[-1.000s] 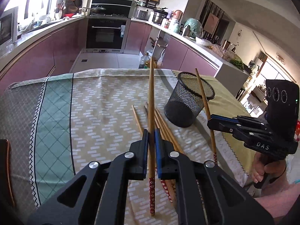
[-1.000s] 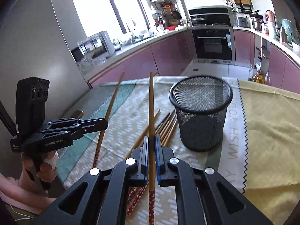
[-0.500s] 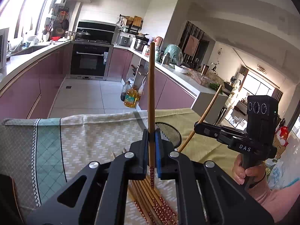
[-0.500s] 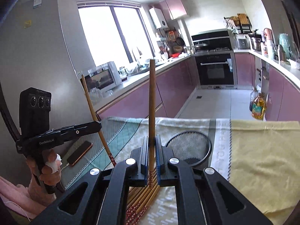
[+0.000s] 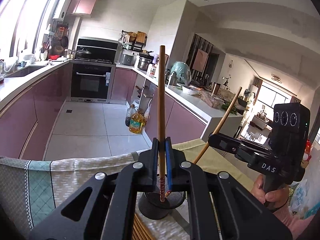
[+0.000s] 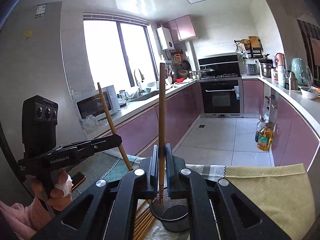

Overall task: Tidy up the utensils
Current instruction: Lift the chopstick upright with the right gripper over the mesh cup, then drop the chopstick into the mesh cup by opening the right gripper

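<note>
My left gripper (image 5: 161,158) is shut on a wooden chopstick (image 5: 161,100) held upright, its patterned red lower end above the mouth of the black mesh cup (image 5: 158,205). My right gripper (image 6: 161,160) is shut on another chopstick (image 6: 161,110), also upright, its lower end over the same cup (image 6: 172,218). The right gripper shows in the left wrist view (image 5: 212,140), its chopstick (image 5: 224,120) slanting down toward the cup. The left gripper shows in the right wrist view (image 6: 118,140). Several loose chopsticks (image 6: 143,220) lie on the tablecloth left of the cup.
The table carries a patterned cloth (image 5: 40,180) with a yellow cloth (image 6: 270,190) on the right part. A phone (image 6: 78,180) lies at the table's left edge. Beyond the table are purple kitchen cabinets, an oven (image 5: 90,82) and oil bottles (image 5: 136,124) on the floor.
Both grippers have risen and tilted their chopsticks upright, and have closed in over the mesh cup, which now sits right under the chopsticks' lower ends.
</note>
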Tool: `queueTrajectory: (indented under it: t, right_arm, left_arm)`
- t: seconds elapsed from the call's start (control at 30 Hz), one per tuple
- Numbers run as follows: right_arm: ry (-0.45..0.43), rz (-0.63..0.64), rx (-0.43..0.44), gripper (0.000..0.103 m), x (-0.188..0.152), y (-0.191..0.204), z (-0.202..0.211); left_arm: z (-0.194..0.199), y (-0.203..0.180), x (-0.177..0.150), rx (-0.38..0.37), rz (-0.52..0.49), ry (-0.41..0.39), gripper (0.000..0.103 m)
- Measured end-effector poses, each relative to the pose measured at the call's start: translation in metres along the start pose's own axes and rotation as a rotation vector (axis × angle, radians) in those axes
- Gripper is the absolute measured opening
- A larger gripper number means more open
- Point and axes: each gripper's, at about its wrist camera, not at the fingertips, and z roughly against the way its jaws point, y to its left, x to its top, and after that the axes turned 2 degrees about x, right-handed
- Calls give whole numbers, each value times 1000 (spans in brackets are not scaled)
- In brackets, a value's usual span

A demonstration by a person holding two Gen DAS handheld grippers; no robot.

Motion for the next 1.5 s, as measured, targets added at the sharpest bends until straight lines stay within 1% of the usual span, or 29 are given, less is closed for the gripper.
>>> queueTrajectory:
  t: [0.13, 0.37, 0.5, 0.6, 0.8, 0.87, 1.0, 1.1, 1.17, 1.23, 1.33, 1.37, 1.43, 1.5]
  right_arm:
    - [61, -9, -10, 6, -9, -8, -14]
    - [214, -13, -21, 6, -27, -16, -45]
    - [288, -16, -24, 6, -37, -18, -61]
    - [317, -23, -35, 6, -40, -20, -71]
    - [320, -63, -42, 7, -41, -31, -82]
    - [317, -70, -44, 8, -41, -32, -85]
    - [304, -82, -49, 9, -40, -34, -86]
    - [286, -94, -57, 14, -39, -37, -82]
    - [266, -94, -63, 18, -39, -35, -75]
    - [237, -81, -59, 23, -37, -29, -65]
    - [205, -53, -23, 30, -37, -16, -47]
    - [196, -38, -8, 31, -39, -9, -41]
    - [187, -9, 26, 36, -43, 4, -31]
    - [198, 4, 68, 39, -52, 15, -26]
  left_arm:
    - [-25, -5, -7, 21, -20, 51, 8]
    - [-67, -4, -42, 34, -31, 178, 8]
    - [-83, 1, -56, 40, -29, 220, 8]
    - [-92, 7, -58, 54, -30, 234, 8]
    - [-102, 13, -62, 75, -31, 245, 8]
    - [-99, 14, -66, 73, -21, 244, 16]
    - [-92, 15, -68, 79, -13, 230, 20]
    - [-81, 17, -68, 94, -11, 209, 25]
    - [-72, 20, -68, 111, -10, 189, 33]
    - [-59, 24, -69, 125, -12, 170, 39]
    - [-42, 31, -74, 166, -27, 159, 44]
    - [-36, 35, -77, 178, -29, 162, 45]
    - [-28, 42, -85, 195, -37, 183, 48]
    - [-22, 47, -96, 214, -49, 208, 49]
